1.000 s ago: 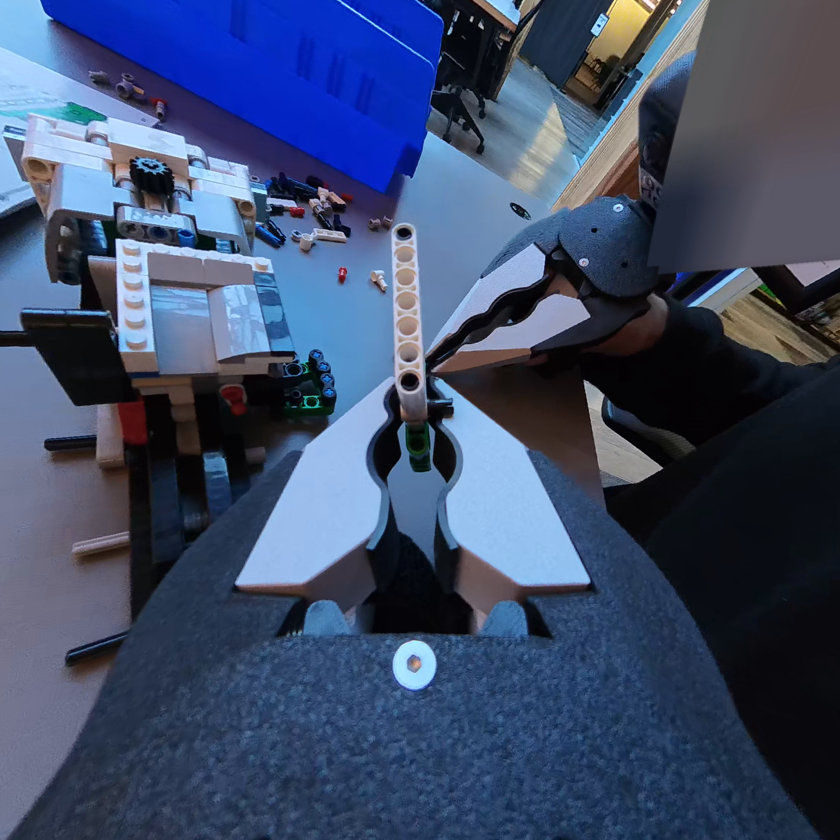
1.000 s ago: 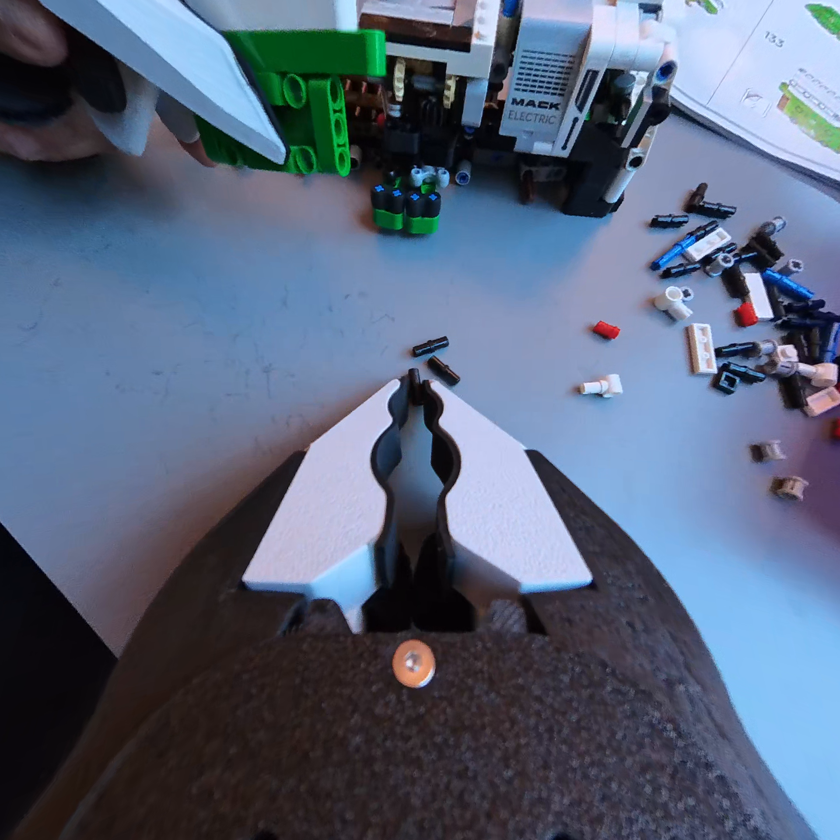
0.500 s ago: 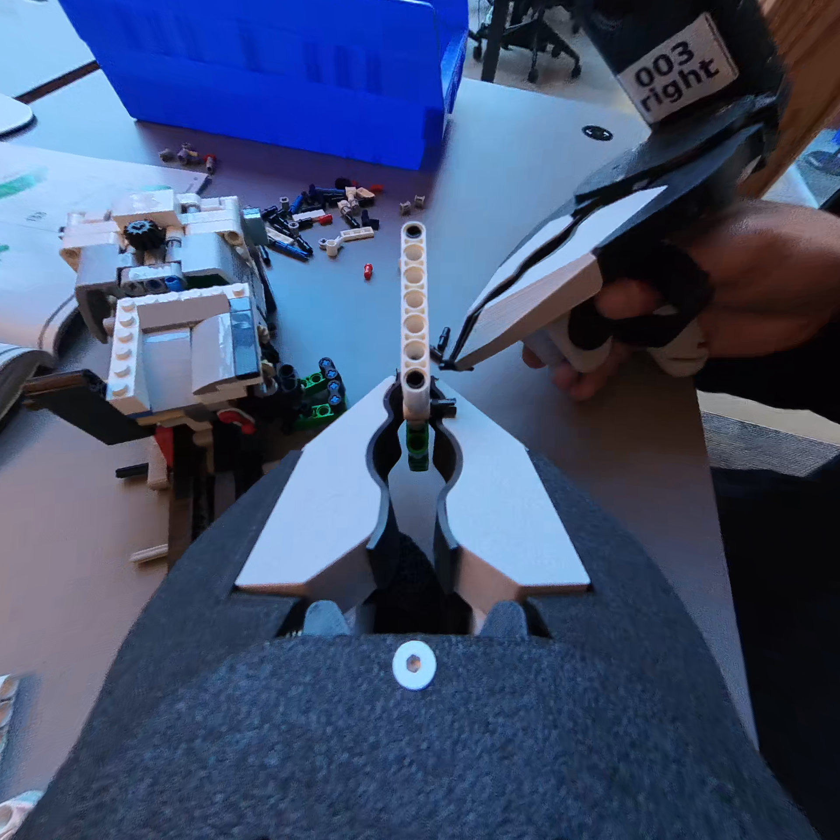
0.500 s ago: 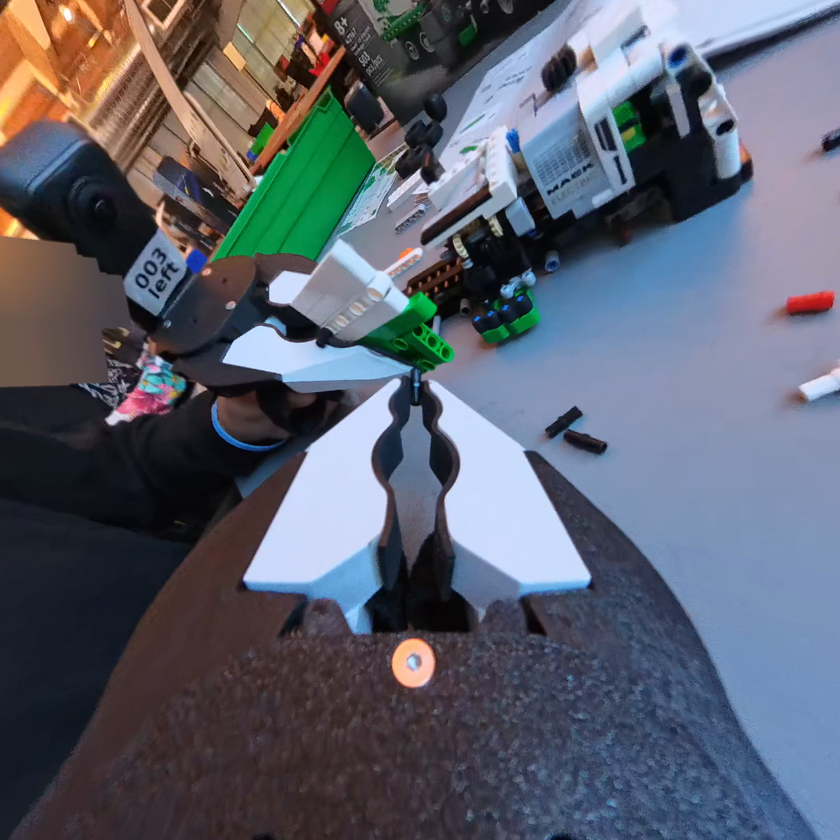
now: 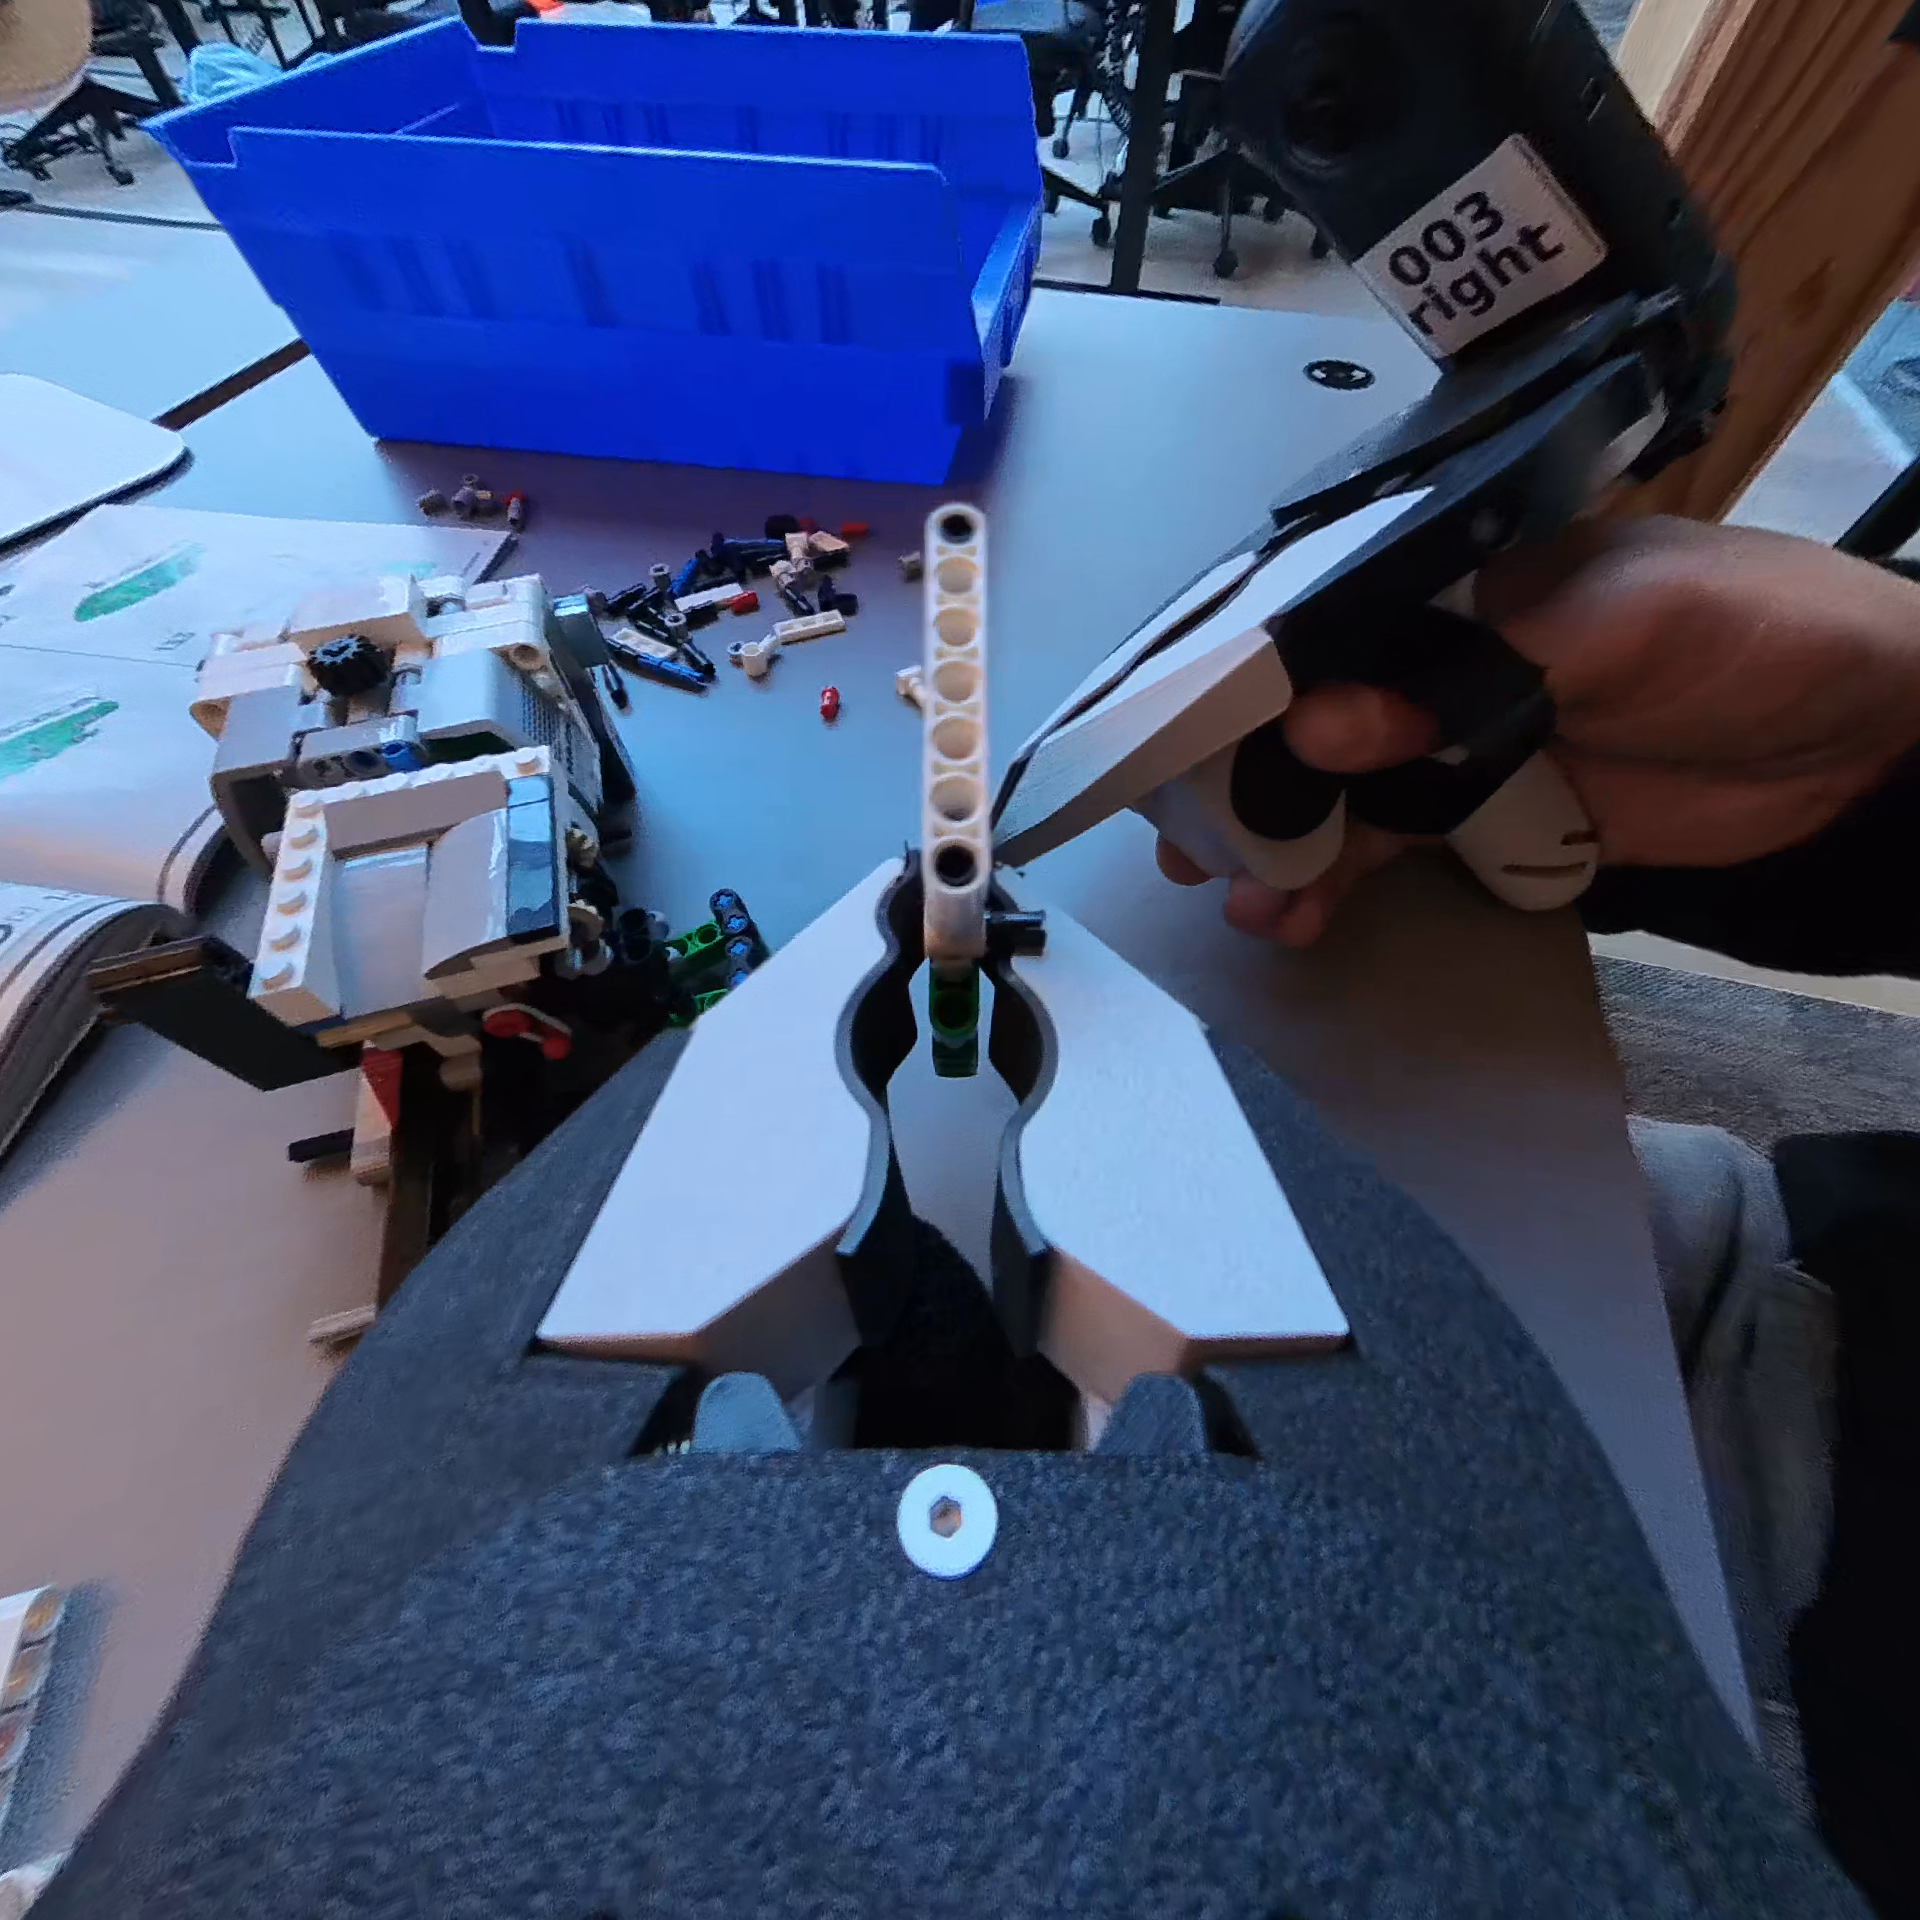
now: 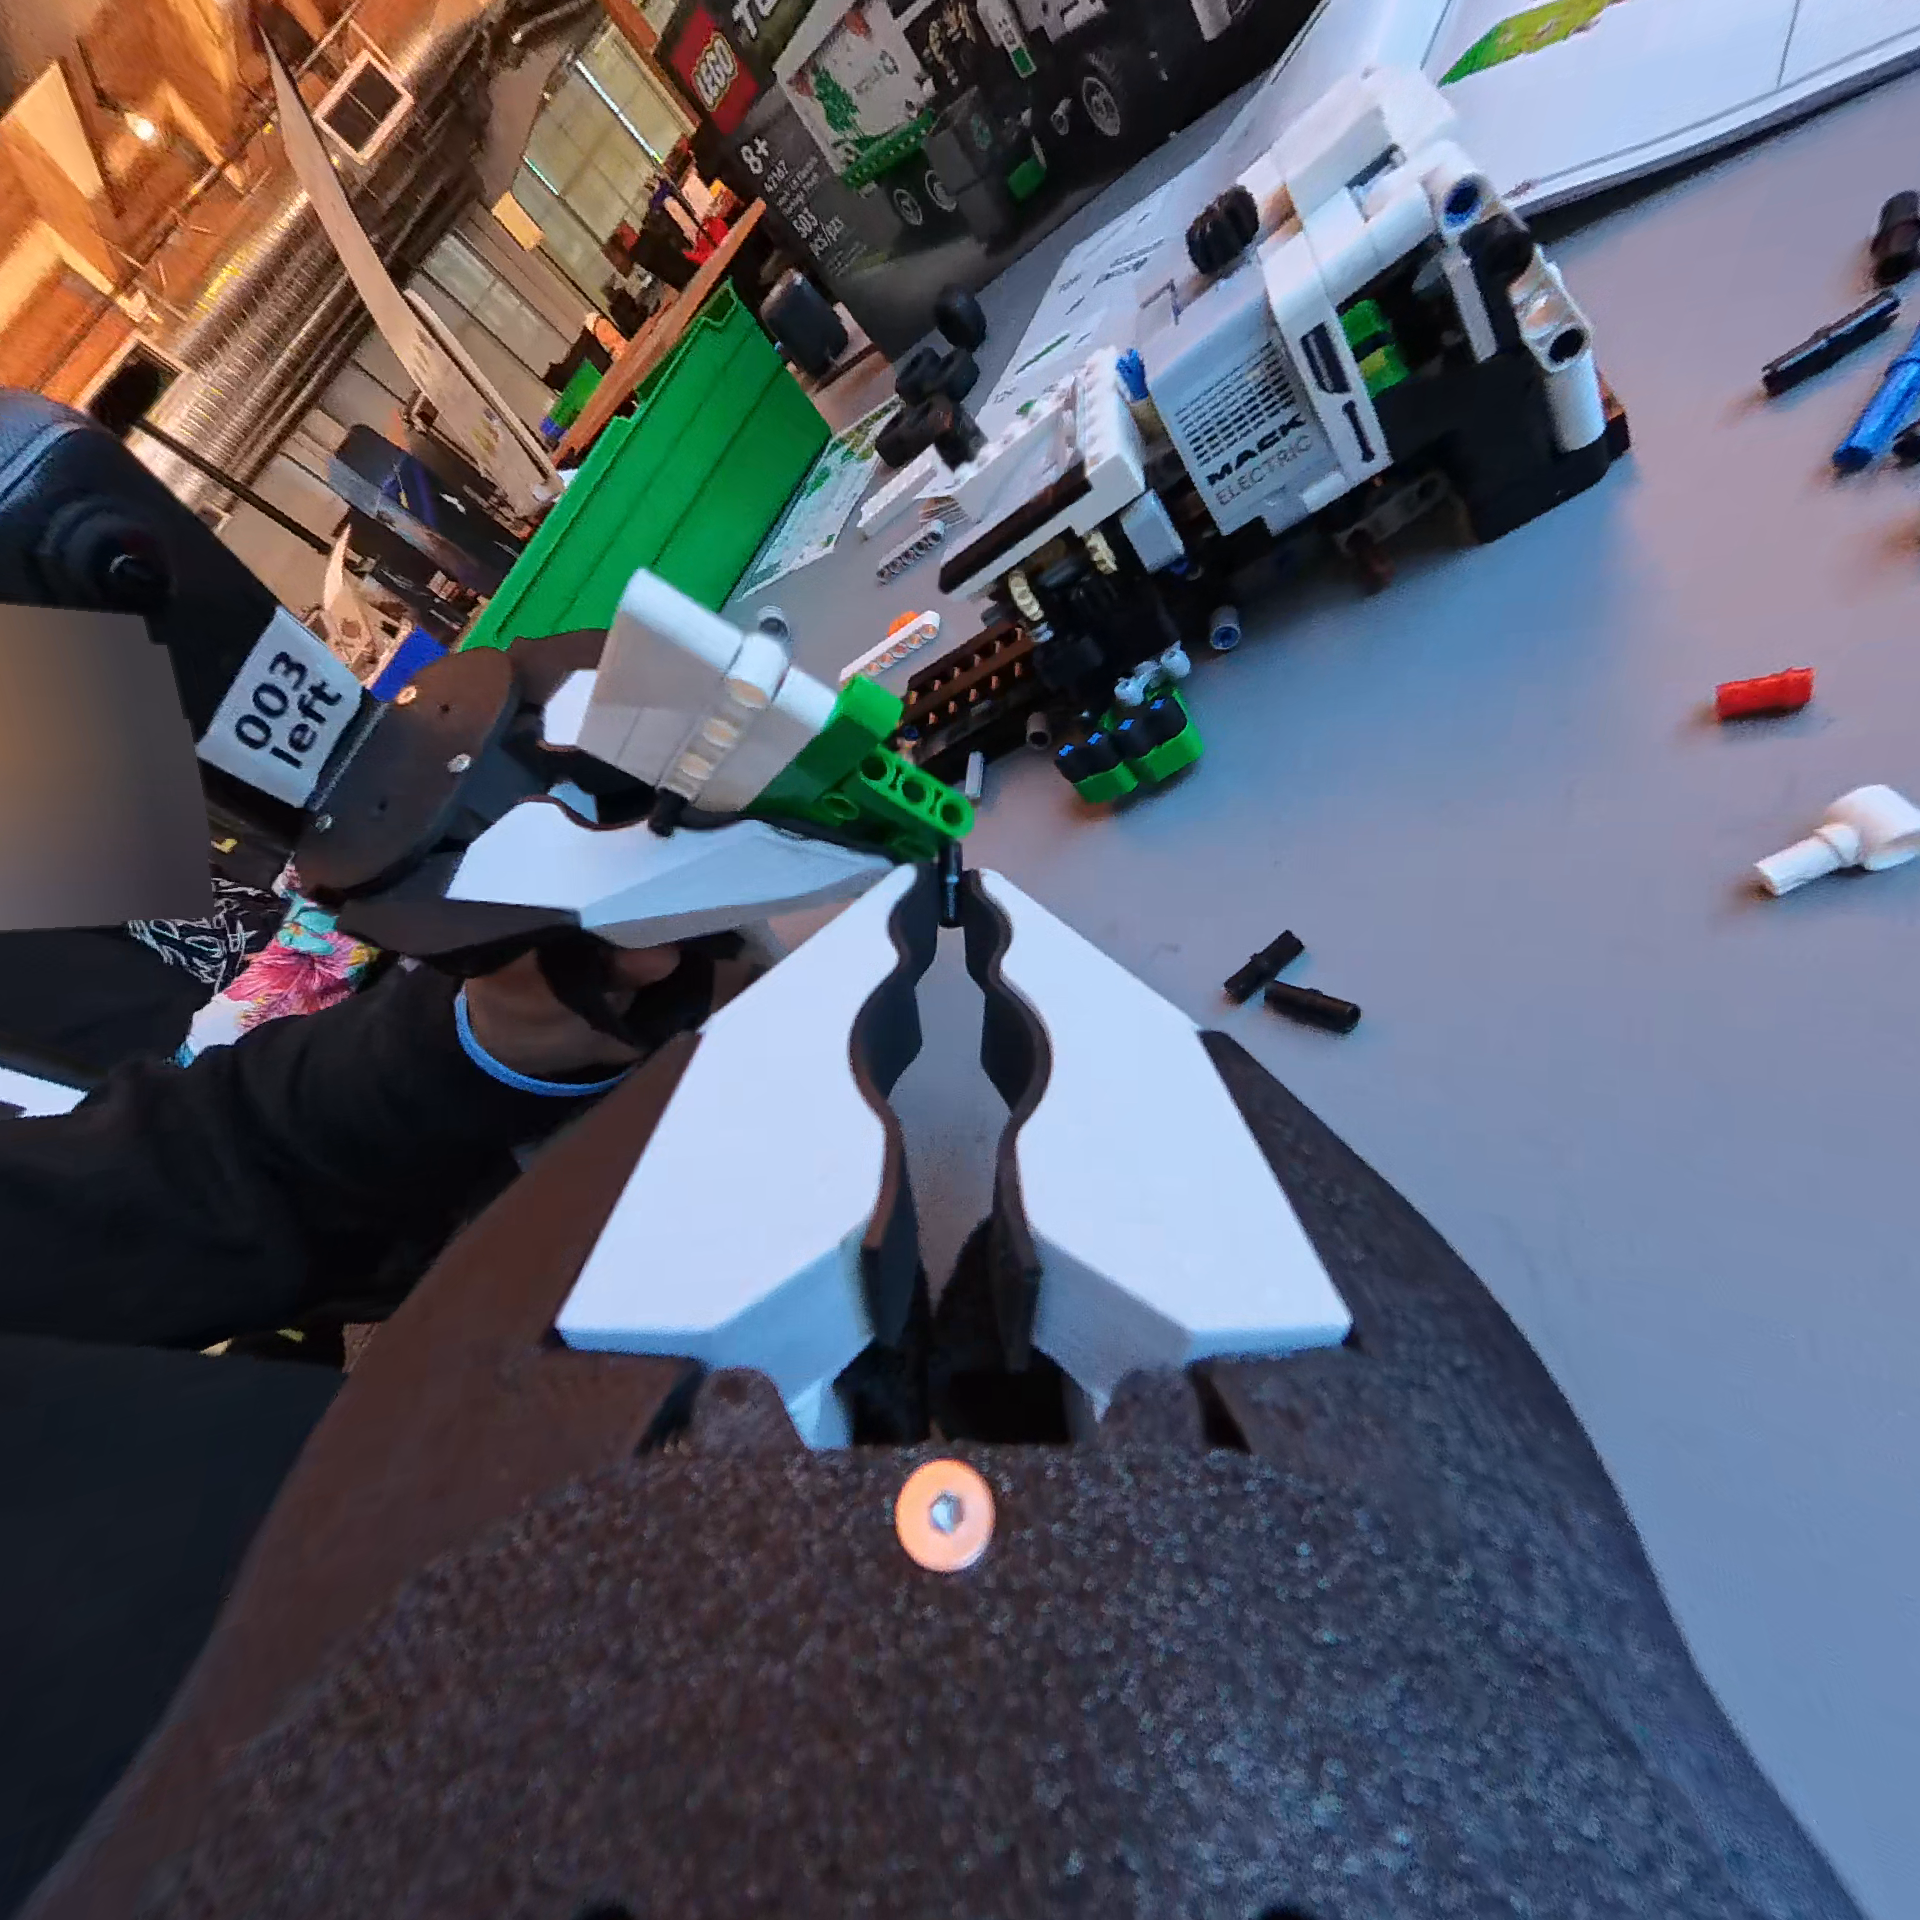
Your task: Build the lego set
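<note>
left wrist view: left gripper [image 5: 954,914] at centre frame, jaws pinched on a small sub-assembly [image 5: 954,727], a white beam with a row of round holes standing up toward the top of the frame, a green piece under it between the fingers, a black pin poking out to the right at the fingertips. right gripper [image 5: 1013,847] coming in from the upper right, held in a hand [image 5: 1683,707], its tip just beside the lowest hole of the beam, jaws pressed nearly together. partly built white, grey and black truck [image 5: 405,810] at mid left on the grey table [image 5: 1195,499], green and black bits at its lower right corner. loose small parts [image 5: 727,613] scattered above centre, a blue bin [image 5: 644,260] across the top, an open instruction booklet [image 5: 73,748] at the left edge.

right wrist view: right gripper [image 6: 948,883] at centre, jaws closed on a thin black pin [image 6: 948,888] at the very tips. left gripper [image 6: 883,847] entering from the left, clamping the same sub-assembly [image 6: 769,727], here a white block with a green holed beam toward the pin; pin tip right at the green end, contact not clear. truck [image 6: 1278,416] in the upper right. 2 black pins [image 6: 1288,987] lying on the table [image 6: 1558,1143] right of centre, a red piece [image 6: 1763,693] and a white connector [image 6: 1839,840] at the right edge. green bin [image 6: 665,488] in the upper left.
</note>
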A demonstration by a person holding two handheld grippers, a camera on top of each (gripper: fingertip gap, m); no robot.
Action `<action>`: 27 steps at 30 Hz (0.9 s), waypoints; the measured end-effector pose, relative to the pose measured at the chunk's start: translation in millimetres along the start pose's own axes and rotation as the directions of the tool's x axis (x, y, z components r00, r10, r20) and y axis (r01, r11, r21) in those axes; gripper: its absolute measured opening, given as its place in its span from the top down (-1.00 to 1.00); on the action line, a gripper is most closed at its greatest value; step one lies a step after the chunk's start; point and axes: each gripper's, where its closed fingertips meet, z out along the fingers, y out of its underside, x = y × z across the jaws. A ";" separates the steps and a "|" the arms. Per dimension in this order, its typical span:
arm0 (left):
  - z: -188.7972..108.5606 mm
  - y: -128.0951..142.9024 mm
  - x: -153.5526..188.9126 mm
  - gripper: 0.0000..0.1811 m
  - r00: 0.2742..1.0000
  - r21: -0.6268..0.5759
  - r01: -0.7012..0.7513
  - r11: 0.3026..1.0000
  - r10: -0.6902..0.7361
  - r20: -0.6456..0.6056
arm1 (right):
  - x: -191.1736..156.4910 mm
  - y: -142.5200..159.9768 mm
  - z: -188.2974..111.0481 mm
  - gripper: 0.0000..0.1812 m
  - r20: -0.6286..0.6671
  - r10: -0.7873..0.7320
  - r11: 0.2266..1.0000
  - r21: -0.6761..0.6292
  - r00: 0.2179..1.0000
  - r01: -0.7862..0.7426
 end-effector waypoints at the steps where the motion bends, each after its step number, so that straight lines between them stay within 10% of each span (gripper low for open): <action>1: 0.8 -0.1 0.6 0.93 1.000 -0.002 -0.012 1.000 0.012 0.007 | 0.2 0.2 0.1 0.96 -0.002 0.004 1.000 -0.001 1.000 -0.004; 19: 2.8 12.1 -12.3 0.93 0.994 -0.085 -0.071 0.994 0.078 0.082 | -2.2 14.7 -2.2 0.97 -0.058 -0.167 0.981 -0.105 0.984 0.160; 23: 2.2 15.5 -14.2 0.93 0.995 -0.099 -0.057 0.993 0.065 0.075 | -1.0 64.9 -11.4 0.96 -0.001 -0.506 0.778 -0.433 0.862 0.456; 27: 2.2 15.7 -14.6 0.93 0.996 -0.099 -0.047 0.994 0.053 0.067 | -5.0 77.6 -18.7 0.95 0.088 -0.641 0.635 -0.498 0.762 0.591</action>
